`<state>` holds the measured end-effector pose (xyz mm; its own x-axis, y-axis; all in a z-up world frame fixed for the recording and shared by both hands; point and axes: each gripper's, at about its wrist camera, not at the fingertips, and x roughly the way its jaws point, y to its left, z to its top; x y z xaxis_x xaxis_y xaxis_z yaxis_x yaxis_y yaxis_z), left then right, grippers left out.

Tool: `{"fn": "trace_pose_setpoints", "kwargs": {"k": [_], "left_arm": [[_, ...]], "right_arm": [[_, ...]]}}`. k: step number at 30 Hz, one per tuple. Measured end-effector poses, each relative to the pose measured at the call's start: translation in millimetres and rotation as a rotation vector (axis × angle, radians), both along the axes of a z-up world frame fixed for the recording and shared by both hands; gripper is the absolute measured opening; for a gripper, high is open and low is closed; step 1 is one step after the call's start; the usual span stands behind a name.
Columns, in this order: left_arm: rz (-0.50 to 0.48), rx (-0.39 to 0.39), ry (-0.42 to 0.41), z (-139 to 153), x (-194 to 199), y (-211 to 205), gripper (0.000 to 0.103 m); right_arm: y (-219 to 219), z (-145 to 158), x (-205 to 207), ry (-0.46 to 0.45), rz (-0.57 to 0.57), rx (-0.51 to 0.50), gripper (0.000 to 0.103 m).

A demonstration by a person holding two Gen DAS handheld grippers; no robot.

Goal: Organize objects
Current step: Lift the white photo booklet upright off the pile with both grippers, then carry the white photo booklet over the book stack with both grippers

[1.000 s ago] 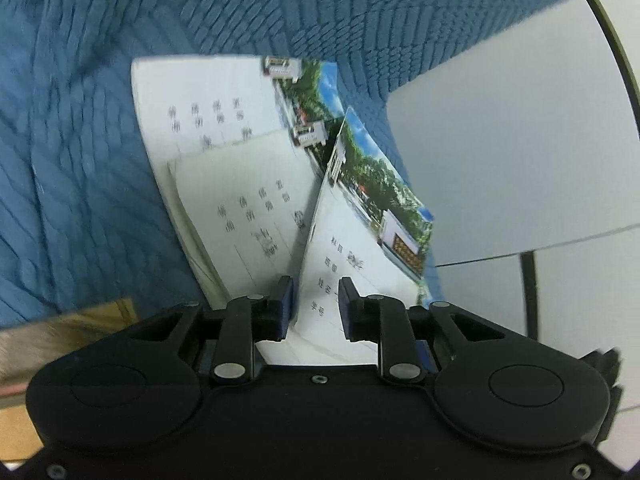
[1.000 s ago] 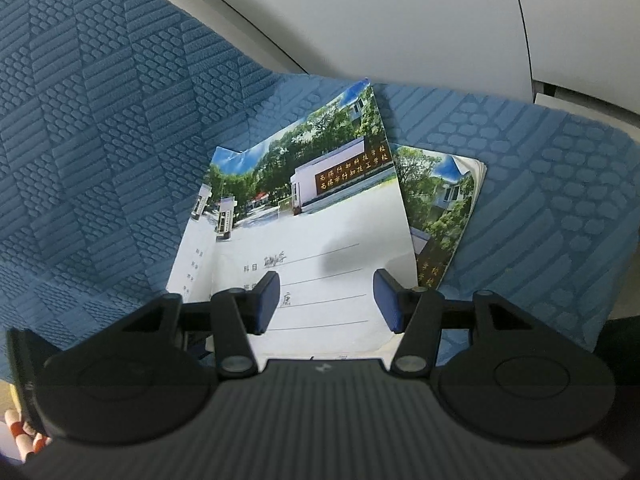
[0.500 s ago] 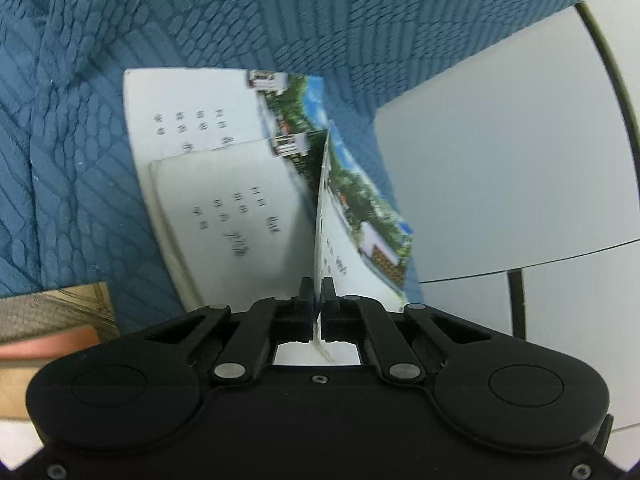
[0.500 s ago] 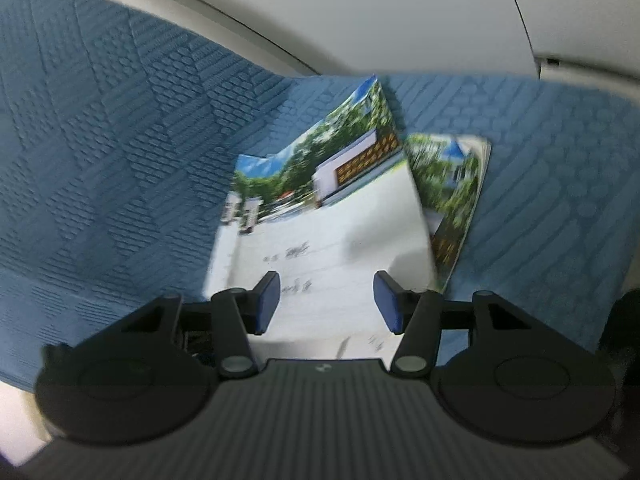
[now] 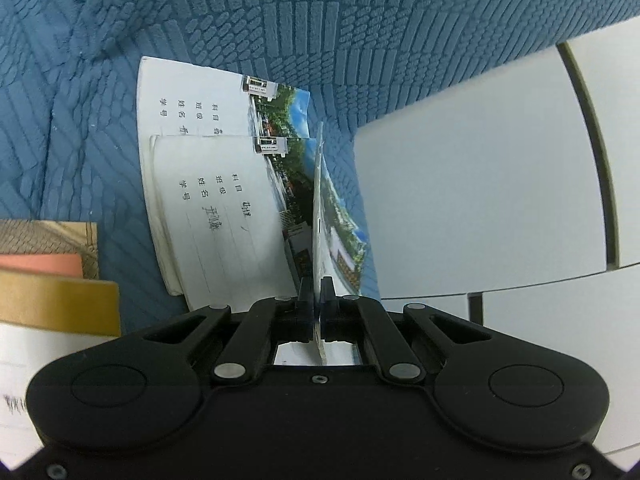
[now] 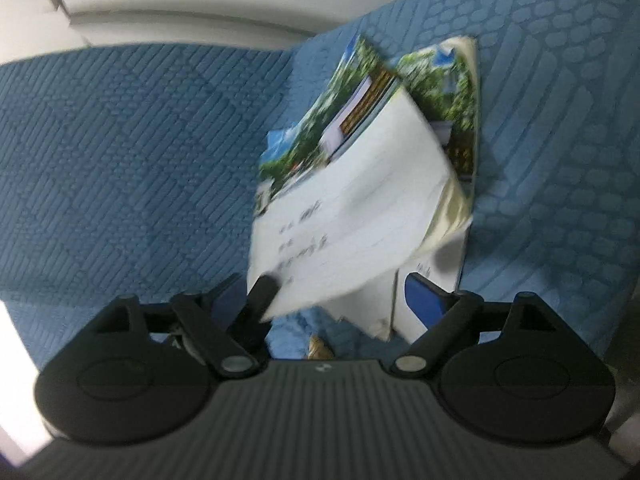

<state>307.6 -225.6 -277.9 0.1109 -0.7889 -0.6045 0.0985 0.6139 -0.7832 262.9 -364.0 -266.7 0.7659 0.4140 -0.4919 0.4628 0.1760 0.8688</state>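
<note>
Three thin notebooks with a photo strip and a white cover are on a blue quilted cloth (image 5: 360, 20). My left gripper (image 5: 318, 300) is shut on the edge of one notebook (image 5: 340, 240), which is raised and seen edge-on. Two more notebooks (image 5: 216, 216) (image 5: 192, 108) lie flat and overlapping to its left. In the blurred right wrist view the raised notebook (image 6: 352, 216) hangs tilted over a flat one (image 6: 448, 92). My right gripper (image 6: 325, 294) is just below its lower corner. Its jaws are opening wide and the pads (image 6: 422, 294) press on nothing.
A stack with a tan cover and a pink layer (image 5: 52, 292) sits at the left edge of the left wrist view. White panels (image 5: 472, 200) border the cloth on the right. A white ledge (image 6: 180, 4) runs behind the cloth in the right wrist view.
My left gripper closed on the notebook's edge and lifted it until it stands on edge. My right gripper rolled, and its jaws spread wider below the raised notebook.
</note>
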Motion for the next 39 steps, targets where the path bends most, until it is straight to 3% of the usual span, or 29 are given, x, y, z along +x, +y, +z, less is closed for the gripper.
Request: {"fn": "trace_pose_setpoints", "kwargs": {"k": [3, 5, 8, 9, 10, 12, 17, 22, 27, 39], "left_arm": [[0.021, -0.016, 0.011, 2.6, -2.5, 8.3, 0.002], [0.031, -0.02, 0.017, 3.8, -4.3, 14.4, 0.002], [0.033, -0.024, 0.021, 5.5, -6.8, 20.6, 0.002], [0.037, -0.022, 0.021, 6.6, -8.2, 22.8, 0.002], [0.039, -0.023, 0.022, 7.0, -8.8, 23.6, 0.002], [0.044, -0.019, 0.017, 10.2, -11.7, 26.8, 0.002], [0.049, -0.023, 0.007, 23.5, -17.7, 36.2, 0.002], [0.07, -0.048, 0.03, 41.9, -29.8, 53.7, 0.003], [0.094, -0.047, 0.037, 65.1, -42.0, 80.9, 0.004], [0.179, -0.086, -0.024, 141.8, -62.1, 150.5, 0.005]], "right_arm": [[-3.8, 0.5, -0.8, 0.006, -0.054, -0.018, 0.086], [-5.6, 3.1, -2.5, 0.013, -0.081, -0.046, 0.074], [-6.6, 5.3, -3.2, 0.02, -0.089, -0.071, 0.048], [-5.4, 7.3, -2.5, 0.023, -0.081, -0.095, 0.03], [-4.7, 9.2, -1.3, 0.026, -0.071, -0.118, 0.02], [-5.0, 12.6, -0.4, 0.016, -0.059, -0.138, 0.012], [-0.9, 35.3, 3.4, -0.004, -0.025, -0.231, 0.01], [-1.2, 58.9, -1.9, -0.038, -0.032, -0.199, 0.009], [8.8, 90.0, -11.7, -0.05, 0.032, -0.205, 0.009], [54.5, 170.8, -19.2, -0.127, 0.169, -0.273, 0.01]]}}
